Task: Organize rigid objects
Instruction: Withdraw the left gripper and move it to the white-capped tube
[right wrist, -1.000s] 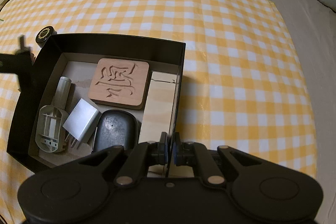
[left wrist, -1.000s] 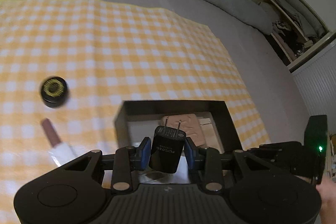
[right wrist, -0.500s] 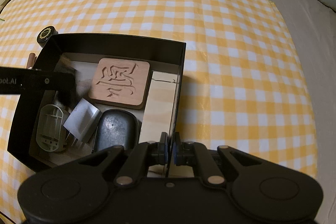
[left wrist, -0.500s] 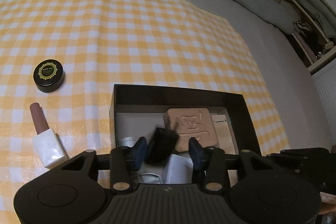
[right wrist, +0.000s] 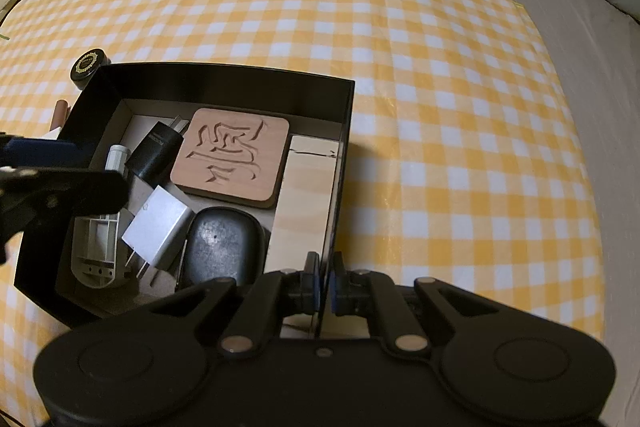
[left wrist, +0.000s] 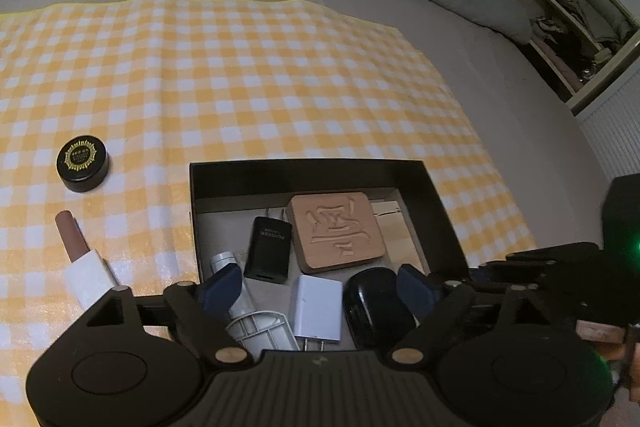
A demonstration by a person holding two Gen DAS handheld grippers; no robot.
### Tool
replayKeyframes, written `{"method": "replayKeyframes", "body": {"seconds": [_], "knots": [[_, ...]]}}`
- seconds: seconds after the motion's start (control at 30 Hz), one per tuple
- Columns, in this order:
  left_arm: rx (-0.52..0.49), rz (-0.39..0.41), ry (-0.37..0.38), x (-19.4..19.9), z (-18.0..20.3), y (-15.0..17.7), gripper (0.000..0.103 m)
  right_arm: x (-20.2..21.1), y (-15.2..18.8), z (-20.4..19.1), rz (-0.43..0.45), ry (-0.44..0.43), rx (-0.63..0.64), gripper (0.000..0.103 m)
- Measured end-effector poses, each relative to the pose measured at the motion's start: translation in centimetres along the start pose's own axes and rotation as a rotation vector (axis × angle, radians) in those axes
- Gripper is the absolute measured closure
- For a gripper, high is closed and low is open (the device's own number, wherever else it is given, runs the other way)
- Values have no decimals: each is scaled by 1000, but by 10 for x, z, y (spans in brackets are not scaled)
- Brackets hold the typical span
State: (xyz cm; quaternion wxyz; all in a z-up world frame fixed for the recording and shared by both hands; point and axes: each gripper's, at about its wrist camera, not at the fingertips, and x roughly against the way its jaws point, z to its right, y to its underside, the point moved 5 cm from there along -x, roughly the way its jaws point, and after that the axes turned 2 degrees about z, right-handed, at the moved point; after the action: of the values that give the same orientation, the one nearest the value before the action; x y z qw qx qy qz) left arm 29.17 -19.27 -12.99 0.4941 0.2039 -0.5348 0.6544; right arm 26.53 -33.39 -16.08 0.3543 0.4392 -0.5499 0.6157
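Observation:
A black box [left wrist: 304, 169] on the yellow checked cloth holds a carved wooden coaster [left wrist: 336, 231], a white charger [left wrist: 318, 307], a dark oval case [left wrist: 376, 303], a grey plastic part [left wrist: 256, 327] and a black charger [left wrist: 269, 247]. The black charger lies flat beside the coaster, free of any pad. My left gripper [left wrist: 318, 287] hovers over the box's near side, its jaws opening wide with nothing pressed between them. My right gripper [right wrist: 325, 287] is shut on the box's thin right wall [right wrist: 340, 163]. The black charger [right wrist: 158, 151] also shows in the right wrist view.
Left of the box, a black round jar with a gold-printed lid [left wrist: 83, 163] and a brown tube with a white cap [left wrist: 82, 255] lie on the cloth. A pale wooden block [right wrist: 308, 195] fills the box's right strip. Grey bedding surrounds the cloth.
My left gripper let go of the black charger, which now lies in the box, and its jaws spread wide. It shifted over the box. The right gripper kept still.

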Motion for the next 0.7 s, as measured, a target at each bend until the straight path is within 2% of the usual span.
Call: {"method": "replayKeyframes", "body": {"seconds": [0.27, 0.57, 0.7], "knots": [[-49, 36, 22, 24, 10, -2, 1, 0, 0, 0, 0, 3, -1, 98], [-96, 100, 4, 60, 3, -8, 0, 0, -1, 1, 4, 3, 6, 98], [-80, 147, -4, 80, -11, -17, 0, 0, -1, 1, 3, 5, 5, 98]]}}
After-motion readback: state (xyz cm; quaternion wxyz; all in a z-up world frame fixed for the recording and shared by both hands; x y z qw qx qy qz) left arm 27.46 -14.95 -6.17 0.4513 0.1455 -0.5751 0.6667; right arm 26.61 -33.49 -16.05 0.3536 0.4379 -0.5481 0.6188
